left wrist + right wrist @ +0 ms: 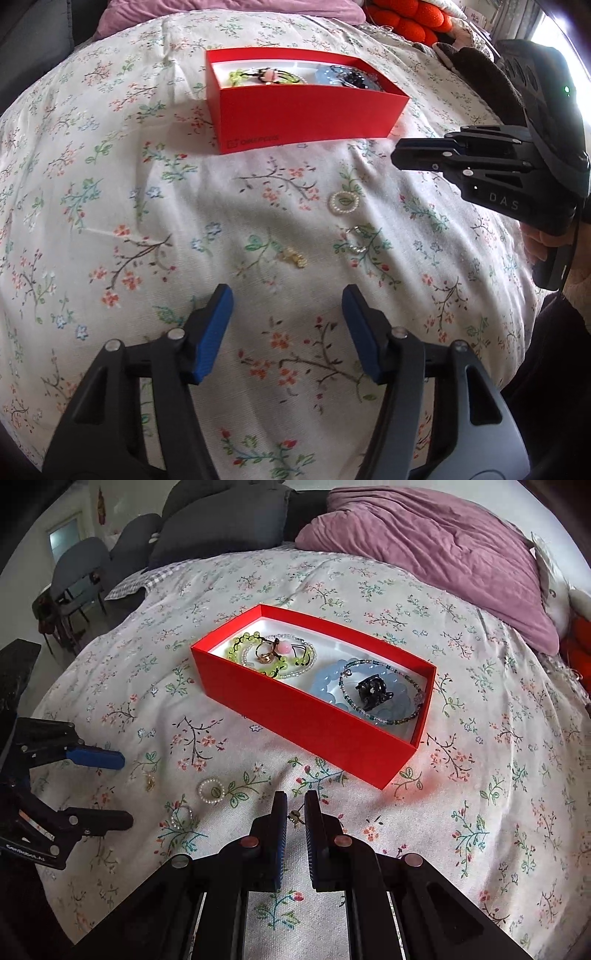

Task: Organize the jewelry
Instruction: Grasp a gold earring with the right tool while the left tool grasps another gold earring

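Two pearl rings [344, 202] and a gold charm [294, 257] lie loose on the floral quilt [147, 221], near the red box [314, 716]. Its long axis runs from upper left to lower right in the right wrist view; inside it, green beads [255, 653] sit at the far end, a blue bracelet [325, 686] and a black piece [373, 692] at the near end. Left gripper [287, 295] hangs spread and empty above the charm. Right gripper [295, 805] pinches a small gold piece [294, 818]. Purple pillow [424, 546] lies behind.

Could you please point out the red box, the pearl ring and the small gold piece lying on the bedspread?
red box [314, 720]: right wrist view, near side wall.
pearl ring [344, 202]: left wrist view, bead loop.
small gold piece [295, 257]: left wrist view, its middle.
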Available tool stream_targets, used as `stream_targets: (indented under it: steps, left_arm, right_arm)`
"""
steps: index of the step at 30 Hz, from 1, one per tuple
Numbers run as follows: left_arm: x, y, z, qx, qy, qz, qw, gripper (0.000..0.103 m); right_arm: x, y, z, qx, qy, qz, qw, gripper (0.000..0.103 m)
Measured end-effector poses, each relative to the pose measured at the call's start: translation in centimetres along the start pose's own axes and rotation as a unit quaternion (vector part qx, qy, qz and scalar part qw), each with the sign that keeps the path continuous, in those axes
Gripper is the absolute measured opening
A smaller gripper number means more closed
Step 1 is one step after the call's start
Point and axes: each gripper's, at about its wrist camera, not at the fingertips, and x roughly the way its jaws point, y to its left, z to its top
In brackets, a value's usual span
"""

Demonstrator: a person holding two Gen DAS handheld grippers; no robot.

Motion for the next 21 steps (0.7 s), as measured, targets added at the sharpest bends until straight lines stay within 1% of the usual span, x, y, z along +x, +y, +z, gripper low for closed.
stream_targets:
  steps: [2,6,10,15,21]
  left_arm:
    - [0.3,-0.6,0.2,0.007,0.000,0.000,1.0000,0.057]
    - [1.0,-1.7,0.8,0.021,-0.002,0.015,0.9997,0.047]
    - [1.2,-1.7,1.2,0.016,-0.004,0.017,0.9997,0.040]
    - [1.6,-2.1,1.7,0.018,-0.005,0.030,0.9994,0.034]
    - [1.8,-1.9,1.9,0.018,-0.008,0.047,0.9987,0.018]
  right_arm:
    - [-0.1,-0.1,0.0,0.002,0.000,0.000,1.000,0.009]
    - [-0.3,-0.1,-0.1,0.001,-0.001,-0.001,1.000,0.009]
    - [-0.4,-0.3,-0.2,0.001,-0.001,-0.001,1.000,0.009]
    - [-0.7,-0.4,-0.4,0.002,0.000,-0.001,1.000,0.009]
    - [-0.9,-0.3,-0.5,0.001,-0.001,0.000,1.000,0.009]
